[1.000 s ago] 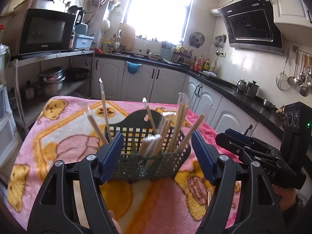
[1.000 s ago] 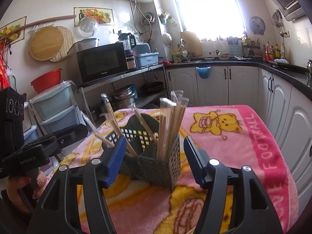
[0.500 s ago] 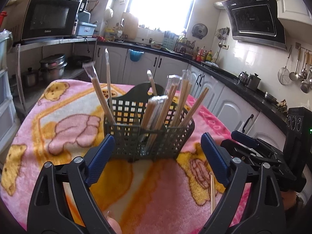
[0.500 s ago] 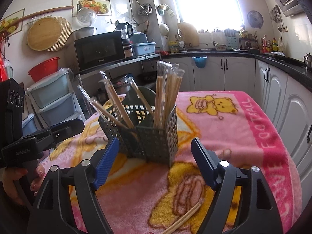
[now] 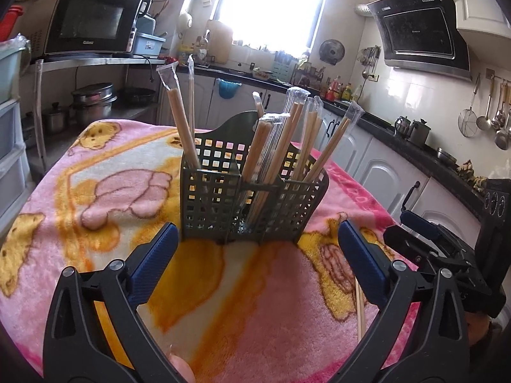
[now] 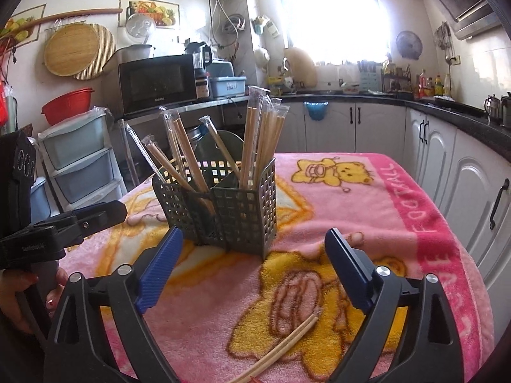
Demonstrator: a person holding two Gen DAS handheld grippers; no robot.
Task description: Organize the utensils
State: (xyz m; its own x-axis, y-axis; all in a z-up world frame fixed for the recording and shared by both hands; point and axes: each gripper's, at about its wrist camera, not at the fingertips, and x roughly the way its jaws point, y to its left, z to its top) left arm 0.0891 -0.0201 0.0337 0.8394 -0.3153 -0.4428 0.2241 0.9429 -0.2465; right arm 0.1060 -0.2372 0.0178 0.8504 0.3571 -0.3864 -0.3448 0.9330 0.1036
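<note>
- Utensil caddy [image 5: 252,204], a dark plastic grid holder, stands upright on the table [image 5: 95,198] under a pink blanket, just ahead of both grippers.
- Wrapped chopsticks [image 5: 274,146] lean inside its compartments; a bare pair of chopsticks [image 6: 287,344] lies loose on the blanket near the right gripper [image 6: 252,268].
- Probably light and stiff, but top-heavy with tall sticks; best taken low on opposite side walls, squeezed gently.
- Loose pair: thin, light, likely to roll; best pinched mid-length.
- Left gripper [image 5: 255,261]: jaws spread wide, empty.
- Right gripper: jaws likewise released, nothing between them.
- Against a second ago: both sets of jaws have just been opening, off the caddy's sides, with the caddy now clear of the pads.
</note>
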